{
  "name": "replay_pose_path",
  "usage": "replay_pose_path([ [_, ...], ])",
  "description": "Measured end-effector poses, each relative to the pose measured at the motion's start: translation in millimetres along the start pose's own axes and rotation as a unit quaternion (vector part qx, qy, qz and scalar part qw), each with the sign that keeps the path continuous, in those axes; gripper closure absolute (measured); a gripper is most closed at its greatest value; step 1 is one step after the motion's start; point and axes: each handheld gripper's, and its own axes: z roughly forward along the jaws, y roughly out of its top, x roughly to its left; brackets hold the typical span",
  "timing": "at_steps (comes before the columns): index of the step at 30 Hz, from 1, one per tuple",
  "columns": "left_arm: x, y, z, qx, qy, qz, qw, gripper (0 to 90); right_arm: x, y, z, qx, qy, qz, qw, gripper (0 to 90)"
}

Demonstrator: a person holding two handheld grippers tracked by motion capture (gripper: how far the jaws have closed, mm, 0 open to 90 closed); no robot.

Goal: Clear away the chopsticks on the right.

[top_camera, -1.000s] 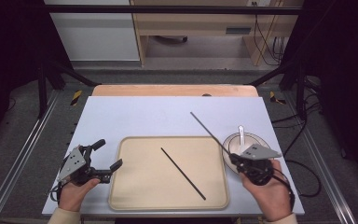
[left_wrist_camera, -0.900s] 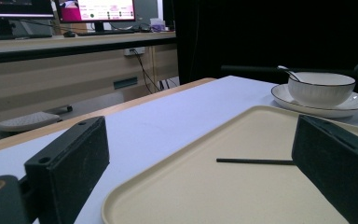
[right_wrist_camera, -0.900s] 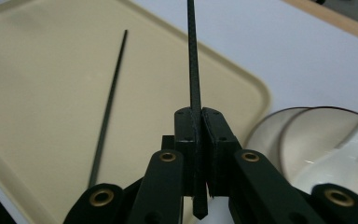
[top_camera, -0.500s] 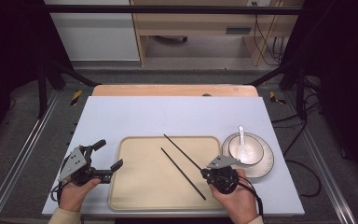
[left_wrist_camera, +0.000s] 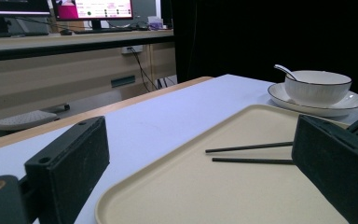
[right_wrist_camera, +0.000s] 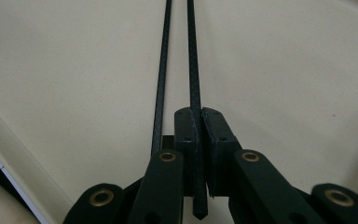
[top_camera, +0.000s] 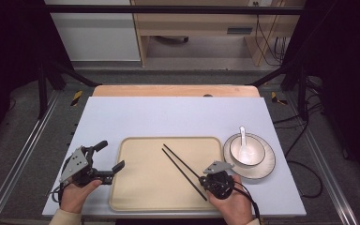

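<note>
Black chopstick (right_wrist_camera: pixel 193 70) clamped in right gripper (right_wrist_camera: pixel 200 135), second chopstick (right_wrist_camera: pixel 161 79) alongside, left gripper (top_camera: pixel 104 161) jaws wide, empty

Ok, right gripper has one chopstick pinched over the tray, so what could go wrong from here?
The right gripper clamps its chopstick near the blunt end, so the long free length could swing or slip as it is lowered. The second chopstick lies close beside it on the tray; a nudge might roll it. The bowl with its spoon stands just to the right, where a wide swing could hit it.
</note>
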Motion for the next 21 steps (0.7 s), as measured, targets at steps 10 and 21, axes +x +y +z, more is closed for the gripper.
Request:
replay_pose_path([
  [10,-0.7,0.4,0.3,0.000,-0.001,-0.001,1.0000,3.7,2.3,-7.2,5.5,0.000,0.021,0.019,0.9996,81.7],
  [21,-1.0,0.3,0.8,0.003,-0.004,-0.003,1.0000,6.5,-1.1,-7.6,3.2,-0.049,0.007,0.009,0.9987,62.0],
])
